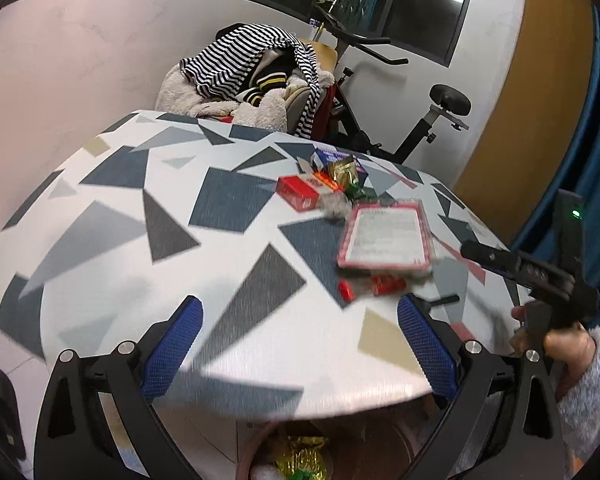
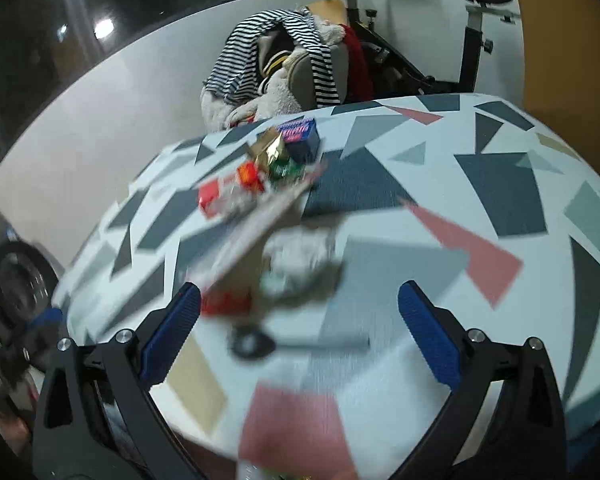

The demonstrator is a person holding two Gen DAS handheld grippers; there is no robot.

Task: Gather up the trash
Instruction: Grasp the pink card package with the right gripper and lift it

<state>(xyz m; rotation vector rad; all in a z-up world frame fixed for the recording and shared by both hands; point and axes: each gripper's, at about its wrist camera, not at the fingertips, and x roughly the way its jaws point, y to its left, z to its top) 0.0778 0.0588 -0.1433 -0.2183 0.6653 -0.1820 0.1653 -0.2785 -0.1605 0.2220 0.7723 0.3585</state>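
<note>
Trash lies on the patterned table [image 1: 228,208]: a flat pink-edged packet [image 1: 386,236], a red box [image 1: 296,192], small red wrappers [image 1: 374,286], a gold foil wrapper [image 1: 342,172] and a blue box [image 1: 332,156]. My left gripper [image 1: 300,344] stands open over the table's near edge with nothing between its fingers. A brown bin [image 1: 300,456] below the edge holds gold foil. In the right wrist view my right gripper [image 2: 300,332] is open above the table [image 2: 500,208], and the blurred pink-edged packet [image 2: 256,228], a crumpled wrapper [image 2: 300,264] and a red wrapper [image 2: 224,304] lie just ahead.
A chair piled with striped and fleece clothes [image 1: 252,76] stands behind the table, with an exercise bike [image 1: 388,92] beside it. A hand in a fleece sleeve [image 1: 572,360] holds the other gripper at the right. A blue curtain [image 1: 592,160] hangs on the right.
</note>
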